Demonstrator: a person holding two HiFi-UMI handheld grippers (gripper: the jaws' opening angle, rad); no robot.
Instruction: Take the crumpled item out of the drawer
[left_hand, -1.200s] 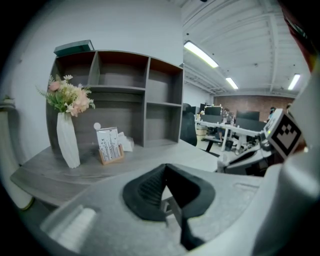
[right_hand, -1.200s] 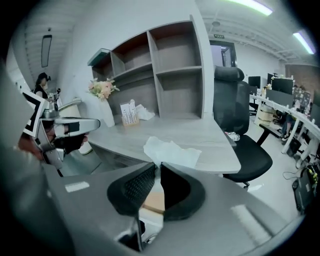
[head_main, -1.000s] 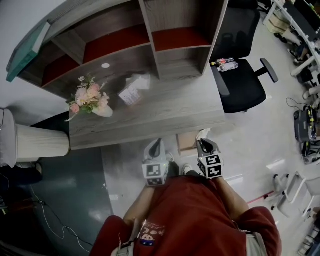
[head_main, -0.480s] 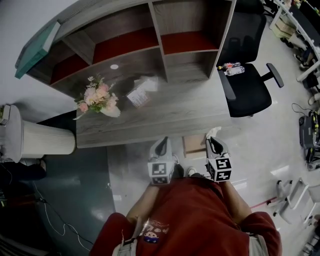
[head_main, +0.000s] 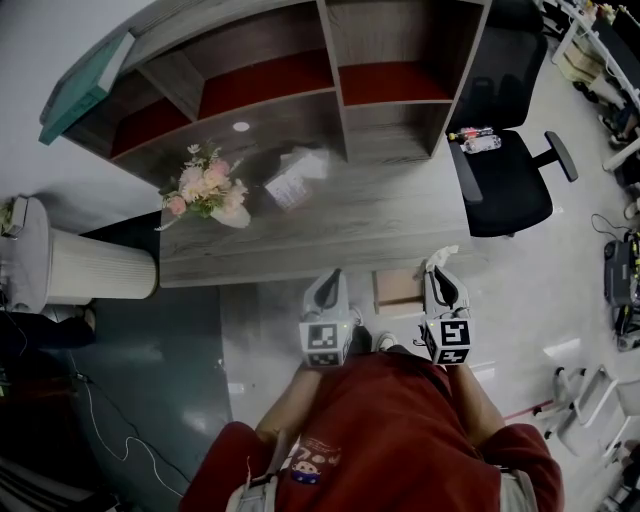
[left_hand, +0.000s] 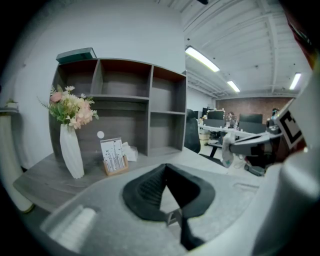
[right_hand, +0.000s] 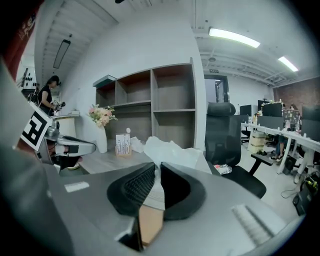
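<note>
The crumpled item (head_main: 441, 254) is a wad of white paper, and my right gripper (head_main: 440, 263) is shut on it just in front of the desk's front edge. In the right gripper view the crumpled item (right_hand: 172, 150) bulges out past the tips of the right gripper (right_hand: 157, 166). The open drawer (head_main: 398, 291), pale wood inside, lies below and between my two grippers. My left gripper (head_main: 332, 276) is beside the drawer on its left. In its own view the left gripper (left_hand: 166, 166) has its tips together with nothing in them.
The grey wooden desk (head_main: 330, 228) carries a shelf unit (head_main: 300, 85), a white vase of flowers (head_main: 208, 192) and a card stand (head_main: 290, 186). A black office chair (head_main: 500, 180) with a bottle (head_main: 475, 136) on its seat stands to the right. A white ribbed bin (head_main: 95, 272) stands at the left.
My right gripper has risen with the white wad held in it, up from the drawer. The left gripper has hardly moved. The head view has shifted a little.
</note>
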